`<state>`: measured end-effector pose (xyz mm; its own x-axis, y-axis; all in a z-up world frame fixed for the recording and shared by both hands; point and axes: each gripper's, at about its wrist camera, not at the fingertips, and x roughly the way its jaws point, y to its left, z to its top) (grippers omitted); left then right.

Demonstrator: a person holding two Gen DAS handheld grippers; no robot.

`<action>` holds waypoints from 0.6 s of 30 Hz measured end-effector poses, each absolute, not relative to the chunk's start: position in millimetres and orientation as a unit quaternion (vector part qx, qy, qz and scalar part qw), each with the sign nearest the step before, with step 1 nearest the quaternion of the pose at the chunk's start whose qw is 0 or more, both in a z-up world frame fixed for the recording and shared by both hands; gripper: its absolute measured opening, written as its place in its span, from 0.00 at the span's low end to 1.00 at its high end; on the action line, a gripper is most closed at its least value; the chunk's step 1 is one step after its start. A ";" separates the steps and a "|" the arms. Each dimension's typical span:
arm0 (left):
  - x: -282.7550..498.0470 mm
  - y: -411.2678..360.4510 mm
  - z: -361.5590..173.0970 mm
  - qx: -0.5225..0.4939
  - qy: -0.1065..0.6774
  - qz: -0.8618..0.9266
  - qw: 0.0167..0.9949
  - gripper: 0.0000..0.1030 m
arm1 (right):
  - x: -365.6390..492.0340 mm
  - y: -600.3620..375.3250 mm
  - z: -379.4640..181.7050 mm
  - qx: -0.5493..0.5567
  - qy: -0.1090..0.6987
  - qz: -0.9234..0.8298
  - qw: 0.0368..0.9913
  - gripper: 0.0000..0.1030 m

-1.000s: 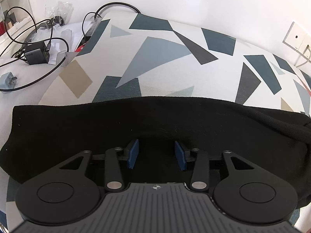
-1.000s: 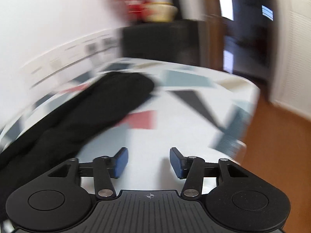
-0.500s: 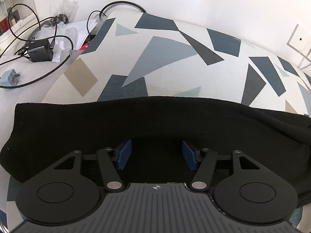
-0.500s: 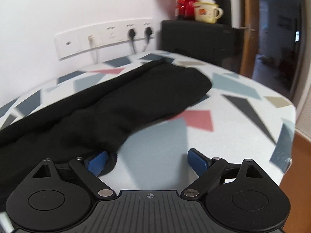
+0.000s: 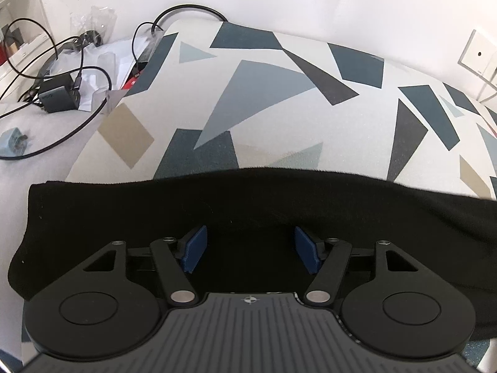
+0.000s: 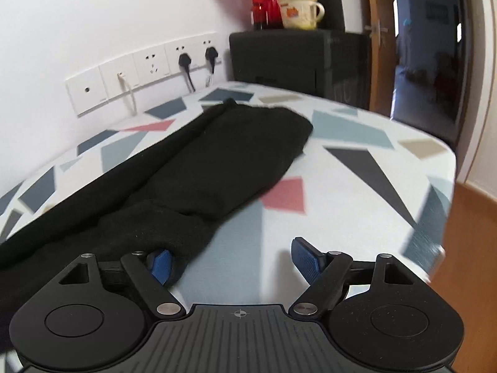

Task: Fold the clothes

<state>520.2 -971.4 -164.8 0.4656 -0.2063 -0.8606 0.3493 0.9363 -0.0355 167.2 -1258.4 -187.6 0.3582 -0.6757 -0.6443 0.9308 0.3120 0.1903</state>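
Black garment (image 5: 248, 205) lying folded lengthwise on patterned bench (image 5: 264, 99), left gripper (image 5: 251, 250) jaws opening above it, right gripper (image 6: 231, 262) jaws closing at its edge, nothing gripped.

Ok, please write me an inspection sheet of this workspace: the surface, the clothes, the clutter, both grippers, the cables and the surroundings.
Surface: tablecloth with geometric patches, mostly bare beyond the cloth.
Job's things: one black garment, folded long, lying flat across the table.
Clutter: charger block, blue plug and plastic bags at the far left.
Grippers: left gripper over the garment, jaws opening, pads not pressing it. Right gripper at the garment's near edge, jaws closing, one pad against the fabric, the other over bare tablecloth.
Cables: black cable looping beside the charger; two plugs in the wall sockets.
Surroundings: white wall, black cabinet with mug and red vase, open door behind.
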 end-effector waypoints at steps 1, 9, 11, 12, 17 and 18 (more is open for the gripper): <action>521.2 -970.7 -165.0 0.068 0.493 -0.163 0.852 0.63 | 160.4 -1254.4 -188.8 0.281 0.231 -0.510 0.779 0.75; 516.2 -972.7 -165.1 0.074 0.485 -0.163 0.856 0.63 | 135.3 -1209.8 -190.6 0.249 0.264 -0.495 0.789 0.90; 515.6 -972.2 -165.2 0.073 0.484 -0.165 0.856 0.63 | 129.4 -1202.5 -188.4 0.247 0.266 -0.500 0.787 0.94; 514.7 -972.4 -165.4 0.075 0.482 -0.167 0.857 0.63 | 130.0 -1199.4 -187.5 0.244 0.274 -0.498 0.786 0.94; 511.9 -971.2 -166.1 0.074 0.477 -0.169 0.859 0.63 | 156.3 -1162.9 -171.5 0.152 0.332 -0.425 0.828 0.96; 511.9 -970.3 -166.3 0.071 0.477 -0.169 0.860 0.63 | 160.1 -1155.4 -167.4 0.139 0.339 -0.412 0.834 0.98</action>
